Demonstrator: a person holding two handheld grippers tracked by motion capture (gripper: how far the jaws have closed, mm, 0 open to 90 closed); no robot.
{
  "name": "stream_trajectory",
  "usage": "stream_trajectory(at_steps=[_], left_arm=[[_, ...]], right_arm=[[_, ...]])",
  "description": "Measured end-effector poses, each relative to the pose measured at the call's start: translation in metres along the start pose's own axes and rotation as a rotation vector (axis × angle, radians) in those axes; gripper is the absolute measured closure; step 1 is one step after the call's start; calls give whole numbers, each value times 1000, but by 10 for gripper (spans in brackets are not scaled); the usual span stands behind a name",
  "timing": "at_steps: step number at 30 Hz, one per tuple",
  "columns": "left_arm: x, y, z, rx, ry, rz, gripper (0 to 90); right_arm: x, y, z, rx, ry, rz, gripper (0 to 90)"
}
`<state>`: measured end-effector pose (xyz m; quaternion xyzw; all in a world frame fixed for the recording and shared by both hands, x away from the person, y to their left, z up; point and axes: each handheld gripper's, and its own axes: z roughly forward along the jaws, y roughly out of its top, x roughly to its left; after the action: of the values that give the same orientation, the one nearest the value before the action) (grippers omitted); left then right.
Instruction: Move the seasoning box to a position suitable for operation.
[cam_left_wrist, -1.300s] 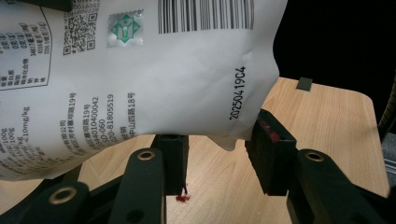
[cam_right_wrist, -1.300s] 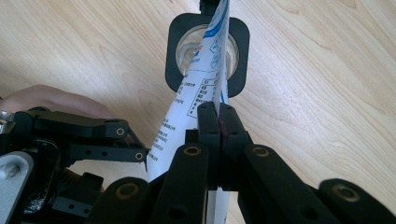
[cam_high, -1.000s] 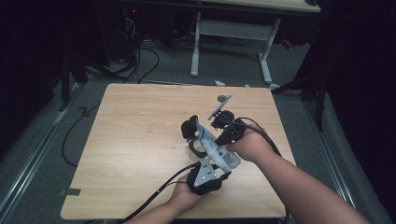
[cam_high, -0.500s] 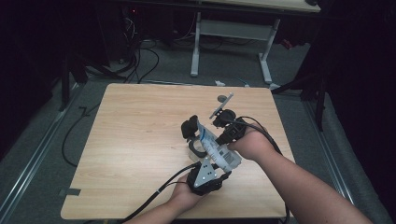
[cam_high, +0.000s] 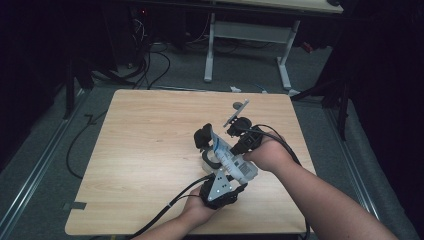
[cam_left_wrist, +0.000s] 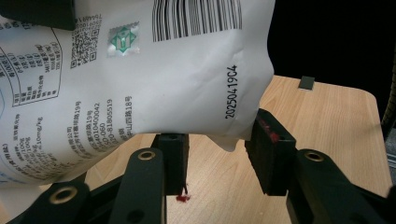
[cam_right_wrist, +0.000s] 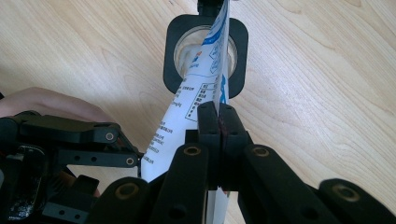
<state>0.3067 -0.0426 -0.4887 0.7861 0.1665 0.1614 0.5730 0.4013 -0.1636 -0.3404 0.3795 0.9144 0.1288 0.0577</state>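
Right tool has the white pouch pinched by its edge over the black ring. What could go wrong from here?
1. The right tool pinches only the thin edge of the pouch; it may slip or tear.
2. The left tool stands open around the pouch's lower corner, so it gives no support.
3. The black ring lies loose and may shift.

The flat white plastic pouch (cam_left_wrist: 140, 70) bears black printed text, a black barcode, a small green mark and blue edging; beside the pouch, the black right gripper (cam_right_wrist: 218, 116) and black left gripper (cam_left_wrist: 215, 158) carry red smears, over the pale wood-grain table (cam_high: 145, 135)
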Motion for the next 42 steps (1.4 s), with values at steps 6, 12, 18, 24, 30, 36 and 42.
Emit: stream_trajectory(at_steps=[6, 12, 18, 24, 30, 36, 42], left_arm=[[0, 0, -1, -2, 1, 0, 607], [1, 0, -1, -2, 1, -2, 607], [1, 0, -1, -5, 2, -3, 607], [2, 1, -2, -11, 1, -11, 607], [4, 2, -2, -16, 3, -17, 607], [5, 3, -2, -17, 4, -17, 607], [3, 3, -1, -13, 2, -14, 606]], right_arm=[[1, 0, -1, 0, 2, 5, 900], [2, 1, -1, 0, -2, -6, 900], [2, 2, -1, -1, -5, -18, 900], [3, 3, -3, 0, -9, -11, 900], [3, 6, -3, -3, -14, -18, 900], [2, 8, -3, -4, -15, -31, 900], [3, 7, -2, 3, -16, -22, 900]])
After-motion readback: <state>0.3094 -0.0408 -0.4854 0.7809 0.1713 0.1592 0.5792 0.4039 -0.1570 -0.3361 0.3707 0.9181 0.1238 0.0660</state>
